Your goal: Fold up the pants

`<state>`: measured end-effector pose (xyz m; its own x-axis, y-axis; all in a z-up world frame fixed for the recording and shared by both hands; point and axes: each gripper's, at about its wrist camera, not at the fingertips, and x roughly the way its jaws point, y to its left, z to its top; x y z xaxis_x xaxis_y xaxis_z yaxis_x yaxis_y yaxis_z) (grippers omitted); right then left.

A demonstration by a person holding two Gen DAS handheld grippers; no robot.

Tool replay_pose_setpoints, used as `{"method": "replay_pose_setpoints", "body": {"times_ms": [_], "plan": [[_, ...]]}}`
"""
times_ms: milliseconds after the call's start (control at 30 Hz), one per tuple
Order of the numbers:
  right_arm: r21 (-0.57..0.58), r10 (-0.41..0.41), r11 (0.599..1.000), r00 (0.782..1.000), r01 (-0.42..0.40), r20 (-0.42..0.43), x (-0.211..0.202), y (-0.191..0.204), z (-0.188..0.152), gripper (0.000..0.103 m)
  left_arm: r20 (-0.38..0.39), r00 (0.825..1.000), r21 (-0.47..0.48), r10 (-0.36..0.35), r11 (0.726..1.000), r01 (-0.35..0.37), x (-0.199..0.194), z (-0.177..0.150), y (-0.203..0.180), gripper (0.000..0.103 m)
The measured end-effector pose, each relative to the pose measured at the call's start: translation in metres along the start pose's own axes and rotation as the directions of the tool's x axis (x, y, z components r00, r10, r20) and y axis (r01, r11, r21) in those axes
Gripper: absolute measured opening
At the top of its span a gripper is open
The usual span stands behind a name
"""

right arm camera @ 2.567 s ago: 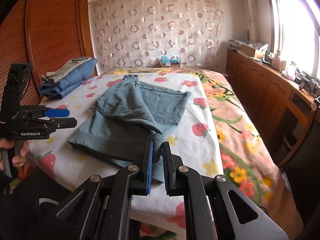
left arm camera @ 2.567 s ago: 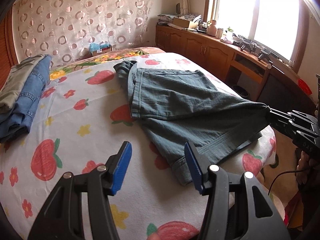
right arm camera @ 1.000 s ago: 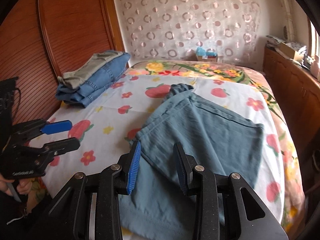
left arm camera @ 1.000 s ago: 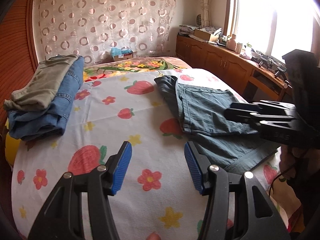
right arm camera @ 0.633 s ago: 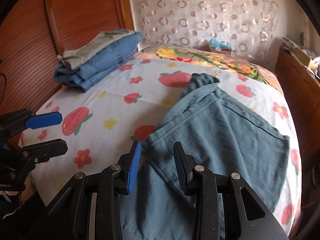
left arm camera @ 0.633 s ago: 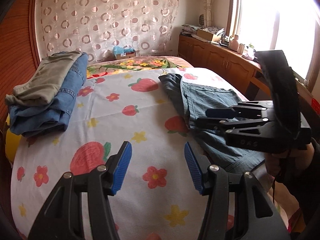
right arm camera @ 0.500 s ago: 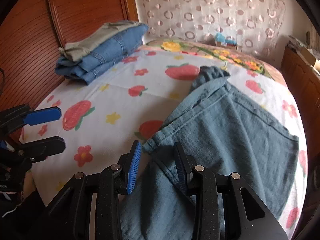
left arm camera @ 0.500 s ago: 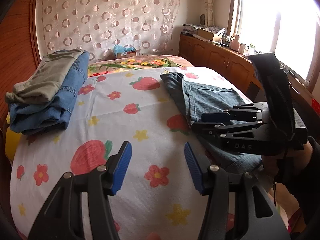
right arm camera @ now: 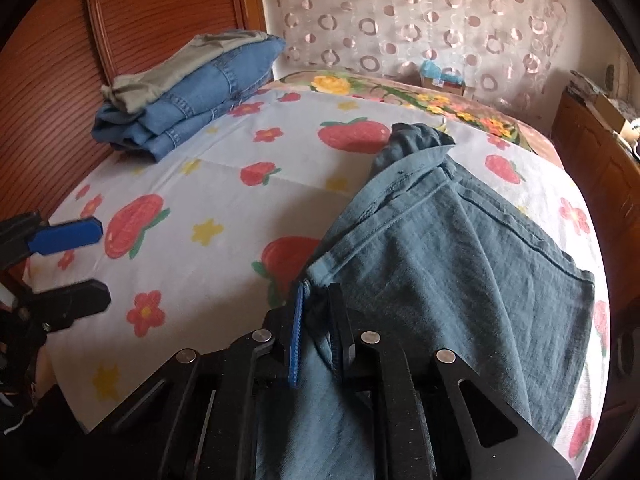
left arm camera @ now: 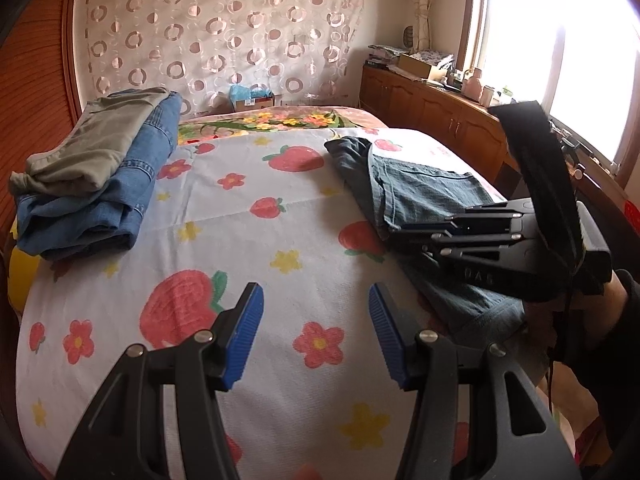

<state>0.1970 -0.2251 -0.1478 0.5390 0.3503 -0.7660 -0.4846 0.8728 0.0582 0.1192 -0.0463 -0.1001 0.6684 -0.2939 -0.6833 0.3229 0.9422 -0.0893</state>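
Left wrist view: pants [left arm camera: 416,196] lie along the bed's [left arm camera: 248,240] right edge, long axis toward the far end. Left gripper [left arm camera: 316,320] spread wide, holding nothing.

Right wrist view: right gripper [right arm camera: 316,320] pinched on the pants' [right arm camera: 440,280] near-left fold corner.

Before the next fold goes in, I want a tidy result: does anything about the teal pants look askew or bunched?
Yes. The far end of the teal pants is crumpled into a bunch near a printed strawberry rather than lying flat. The right gripper is shut on a corner of an upper layer. The folded stack by the headboard looks tidy.
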Motion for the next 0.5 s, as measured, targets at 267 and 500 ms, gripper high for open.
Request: {"method": "replay_pose_setpoints", "body": {"times_ms": [267, 500], "plan": [[0.055, 0.005, 0.998, 0.996, -0.01, 0.088, -0.026, -0.014, 0.008, 0.006, -0.015, 1.0, 0.012, -0.015, 1.0, 0.015, 0.006, -0.002, -0.008, 0.054], [0.077, -0.061, 0.996, 0.989, 0.051, 0.134, -0.054, -0.041, 0.014, 0.006, -0.041, 0.998, 0.035, -0.04, 0.999, 0.042, 0.018, -0.008, -0.024, 0.054]]}}
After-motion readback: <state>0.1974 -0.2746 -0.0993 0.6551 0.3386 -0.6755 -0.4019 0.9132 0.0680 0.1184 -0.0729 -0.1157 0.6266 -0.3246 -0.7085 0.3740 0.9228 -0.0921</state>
